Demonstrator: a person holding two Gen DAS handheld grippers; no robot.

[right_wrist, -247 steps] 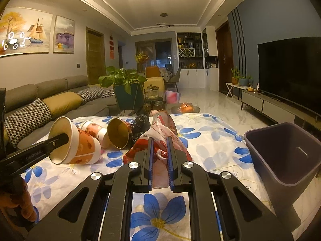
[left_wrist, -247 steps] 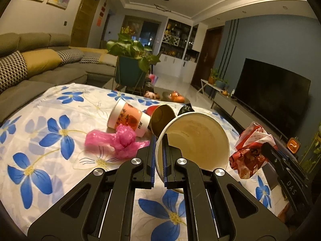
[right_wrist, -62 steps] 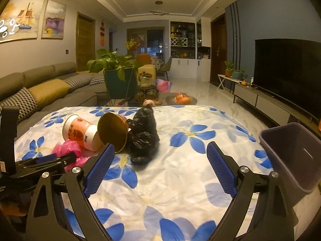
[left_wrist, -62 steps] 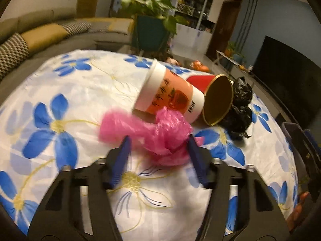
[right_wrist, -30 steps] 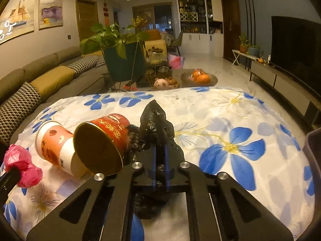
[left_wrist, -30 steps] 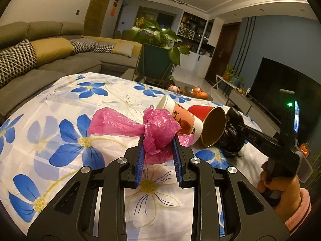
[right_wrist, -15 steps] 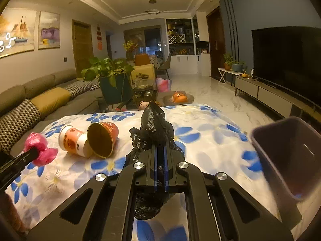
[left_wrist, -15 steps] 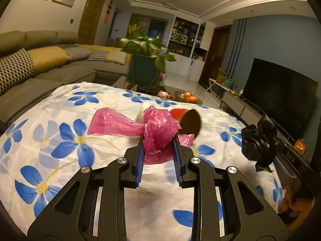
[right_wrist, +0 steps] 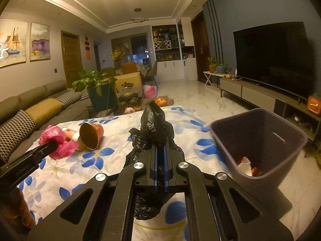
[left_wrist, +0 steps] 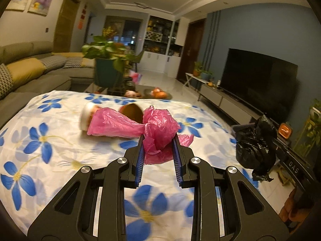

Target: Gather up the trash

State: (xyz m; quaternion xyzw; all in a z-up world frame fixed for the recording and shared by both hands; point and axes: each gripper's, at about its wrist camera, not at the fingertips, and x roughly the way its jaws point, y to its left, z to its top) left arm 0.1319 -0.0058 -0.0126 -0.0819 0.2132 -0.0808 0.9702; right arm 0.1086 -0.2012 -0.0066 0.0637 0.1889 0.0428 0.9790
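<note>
My left gripper (left_wrist: 158,140) is shut on a crumpled pink plastic bag (left_wrist: 160,128) and holds it above the flowered table; it also shows in the right wrist view (right_wrist: 57,142). My right gripper (right_wrist: 159,148) is shut on a black plastic bag (right_wrist: 153,124), held in the air to the left of the dark trash bin (right_wrist: 258,140). The black bag also shows at the right of the left wrist view (left_wrist: 254,146). Two paper cups (right_wrist: 91,134) lie on their sides on the table. The bin holds some trash (right_wrist: 247,167).
The table has a white cloth with blue flowers (left_wrist: 40,140). A sofa (right_wrist: 30,110) runs along the left. A potted plant (right_wrist: 98,88) and a low glass table stand beyond the table. A TV (right_wrist: 274,58) and its low cabinet are at the right.
Both grippers have swung right toward the bin, each with its bag. The bin now looms larger in the right wrist view and the cups have fallen back to the left.
</note>
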